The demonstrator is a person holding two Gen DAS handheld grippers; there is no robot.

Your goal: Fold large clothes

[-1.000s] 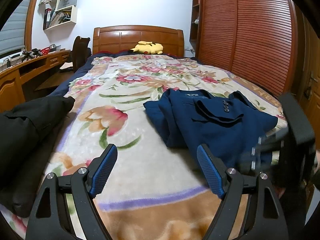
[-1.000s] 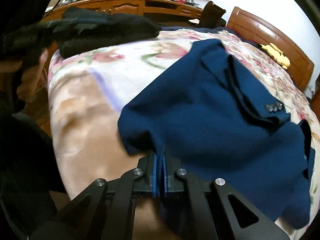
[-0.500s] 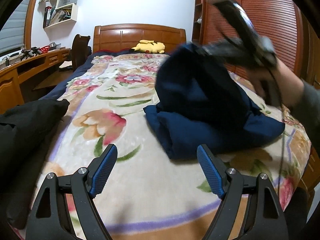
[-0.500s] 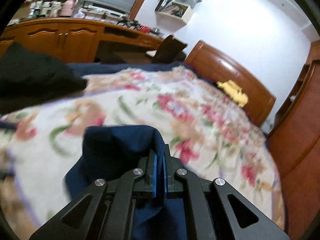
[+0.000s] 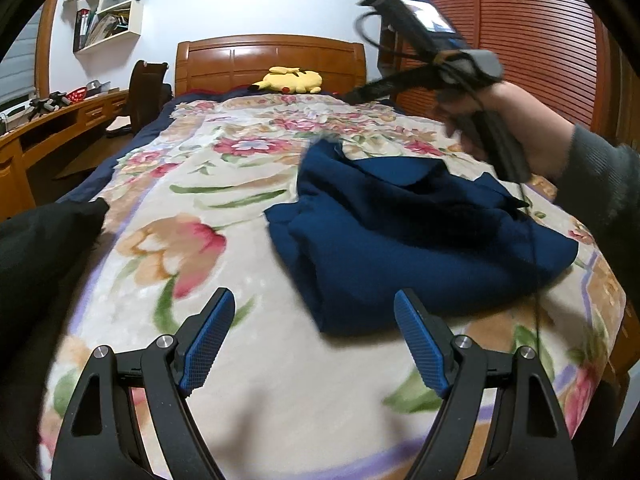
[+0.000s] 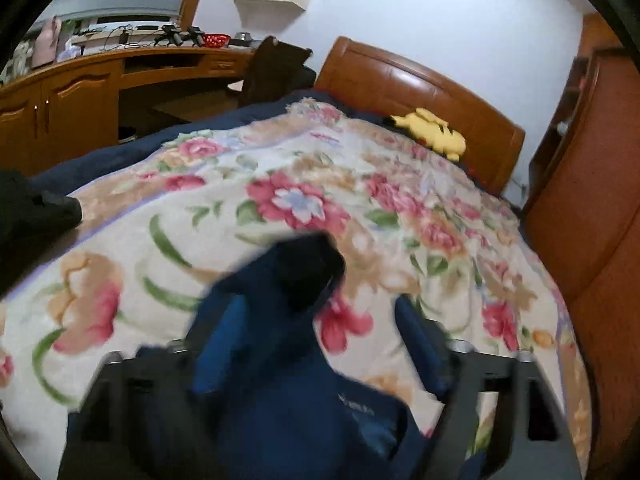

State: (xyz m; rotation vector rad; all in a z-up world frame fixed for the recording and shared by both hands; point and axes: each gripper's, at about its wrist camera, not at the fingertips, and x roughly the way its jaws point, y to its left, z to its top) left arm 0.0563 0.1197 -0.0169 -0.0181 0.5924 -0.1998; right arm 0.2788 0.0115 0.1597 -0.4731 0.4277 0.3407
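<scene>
Both tools apart: left tool [image 5: 310, 344] wide, empty; right tool [image 6: 320, 344] opening over navy jacket [image 5: 408, 236] on bed [image 5: 240, 184].

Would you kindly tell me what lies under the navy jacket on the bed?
The navy jacket lies folded on the floral blanket; the blanket part beneath it is covered, so anything else there is unseen.

No readable text anywhere, a small pale label inside the navy jacket [image 6: 356, 406], too blurred to read

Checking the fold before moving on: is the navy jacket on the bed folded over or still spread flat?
Folded over, loosely. The navy jacket lies doubled on the floral blanket, its top layer rumpled, not yet flat.
</scene>
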